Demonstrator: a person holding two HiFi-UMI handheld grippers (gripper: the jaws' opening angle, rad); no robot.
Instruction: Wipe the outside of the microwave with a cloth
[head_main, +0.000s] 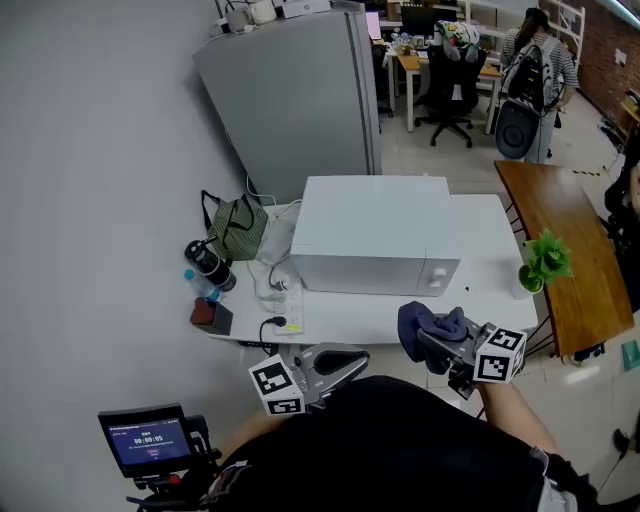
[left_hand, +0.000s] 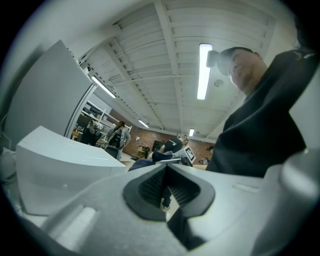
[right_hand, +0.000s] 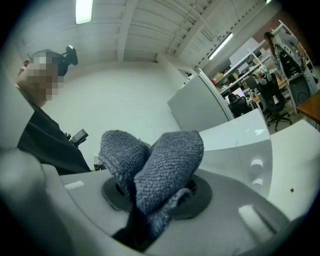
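Observation:
A white microwave (head_main: 376, 232) stands on a white table (head_main: 480, 215), its front with two knobs (right_hand: 255, 171) facing me. My right gripper (head_main: 432, 342) is shut on a bunched blue-grey cloth (head_main: 428, 328), held in the air just before the table's front edge, below the microwave's knob side. In the right gripper view the cloth (right_hand: 152, 170) fills the jaws and hides the fingertips. My left gripper (head_main: 345, 362) hangs near my body, left of the right one, jaws shut with nothing between them. The left gripper view has the microwave (left_hand: 60, 167) at left.
A grey fridge (head_main: 295, 95) stands behind the microwave. A green bag (head_main: 236, 228), a dark flask (head_main: 208, 264), a power strip (head_main: 290, 308) and cables lie at the table's left end. A potted plant (head_main: 544, 262) sits at the right, beside a wooden table (head_main: 565, 240). A person stands far back.

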